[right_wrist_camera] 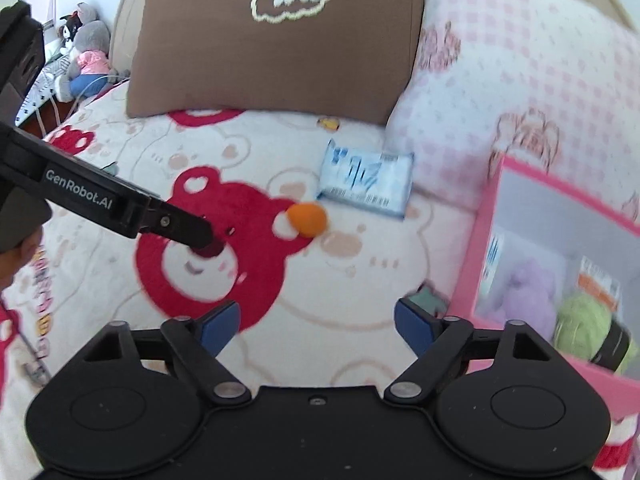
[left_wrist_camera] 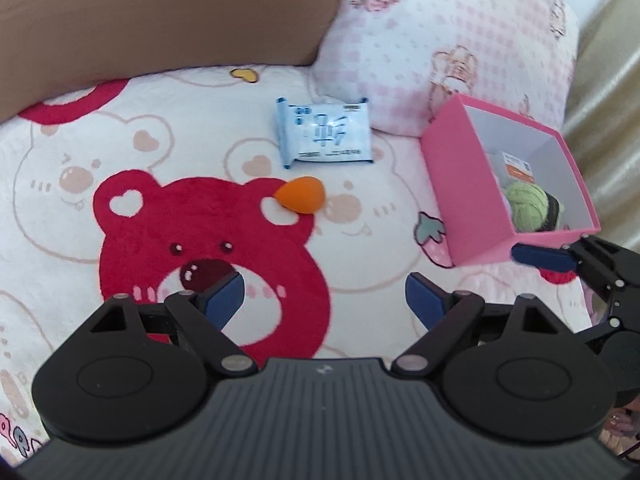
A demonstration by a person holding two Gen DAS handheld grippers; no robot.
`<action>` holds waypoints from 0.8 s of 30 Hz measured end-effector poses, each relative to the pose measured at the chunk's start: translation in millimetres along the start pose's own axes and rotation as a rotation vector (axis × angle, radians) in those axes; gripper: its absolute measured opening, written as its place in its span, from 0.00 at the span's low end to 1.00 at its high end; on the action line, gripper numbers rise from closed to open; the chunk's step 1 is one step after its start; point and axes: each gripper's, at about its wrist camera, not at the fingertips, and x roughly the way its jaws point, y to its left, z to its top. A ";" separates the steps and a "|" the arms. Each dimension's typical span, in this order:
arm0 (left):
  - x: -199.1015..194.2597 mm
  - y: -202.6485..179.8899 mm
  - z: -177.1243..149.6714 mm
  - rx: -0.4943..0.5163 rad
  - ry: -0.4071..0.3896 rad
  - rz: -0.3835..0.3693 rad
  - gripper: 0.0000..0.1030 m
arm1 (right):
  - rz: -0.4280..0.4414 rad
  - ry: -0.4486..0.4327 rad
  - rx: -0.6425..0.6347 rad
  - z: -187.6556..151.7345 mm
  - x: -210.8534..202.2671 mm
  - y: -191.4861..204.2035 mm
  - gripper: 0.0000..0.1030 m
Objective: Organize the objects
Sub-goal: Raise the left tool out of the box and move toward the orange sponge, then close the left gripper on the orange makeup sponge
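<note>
An orange egg-shaped sponge (left_wrist_camera: 302, 200) (right_wrist_camera: 307, 219) lies on the bear-print blanket. A blue-and-white packet (left_wrist_camera: 326, 134) (right_wrist_camera: 366, 186) lies just beyond it. To the right stands an open pink box (left_wrist_camera: 460, 184) (right_wrist_camera: 482, 248) holding a green yarn ball (left_wrist_camera: 526, 206) (right_wrist_camera: 582, 316), a purple yarn ball (right_wrist_camera: 528, 288) and a printed card (left_wrist_camera: 518, 168). My left gripper (left_wrist_camera: 324, 300) is open over the red bear print, short of the sponge, with nothing between its fingers. My right gripper (right_wrist_camera: 318, 326) is open and empty beside the box's near wall.
A brown cushion (left_wrist_camera: 160, 20) (right_wrist_camera: 272, 52) and a pink checked pillow (left_wrist_camera: 440, 40) (right_wrist_camera: 520, 80) stand behind the objects. Plush toys (right_wrist_camera: 86, 52) sit far left off the bed. A red knit item (left_wrist_camera: 558, 278) lies by the box's near corner.
</note>
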 end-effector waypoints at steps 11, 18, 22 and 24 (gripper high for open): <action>30.5 32.0 17.3 -0.044 -0.025 -0.040 0.83 | -0.005 -0.079 -0.039 10.4 47.5 10.4 0.83; 54.7 36.6 29.6 -0.055 -0.056 -0.062 0.82 | 0.011 -0.053 -0.045 15.3 87.1 12.1 0.80; 72.2 30.7 31.9 -0.016 -0.052 -0.058 0.82 | 0.014 -0.066 -0.024 15.8 105.9 11.0 0.79; 81.4 28.9 33.1 -0.001 -0.041 -0.054 0.82 | 0.033 -0.076 -0.011 16.5 114.7 9.3 0.76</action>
